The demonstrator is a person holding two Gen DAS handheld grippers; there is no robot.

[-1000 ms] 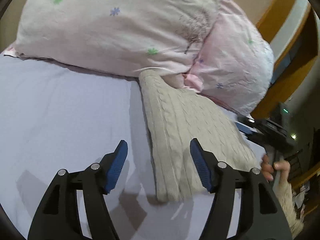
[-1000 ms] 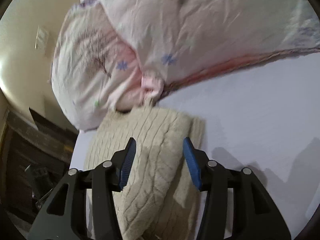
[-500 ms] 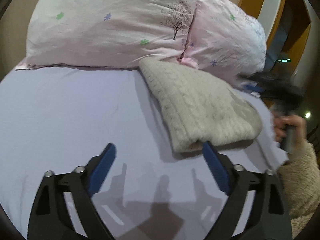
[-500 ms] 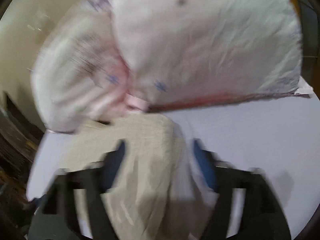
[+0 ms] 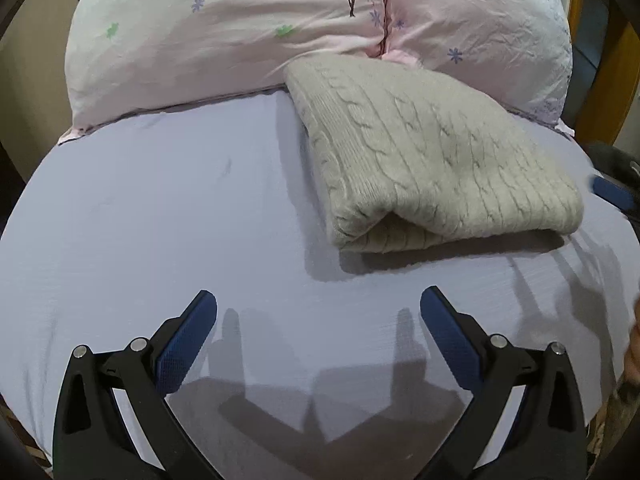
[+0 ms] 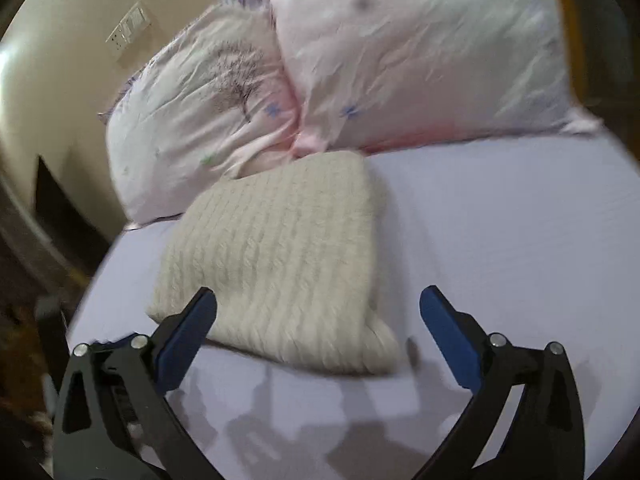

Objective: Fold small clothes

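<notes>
The left gripper [image 5: 318,312] is hanging wide open and empty over the bed sheet [image 5: 160,208]. The knitted sweater [image 5: 424,152] is lying folded against the pillows [image 5: 224,32] at the bed's head edge. The right gripper [image 6: 318,308] is gaping empty beside it. Folding looks finished; I'd say fetching another garment is next.

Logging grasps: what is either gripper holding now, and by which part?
Nothing. Left gripper and right gripper are open, clear of the folded sweater.
</notes>
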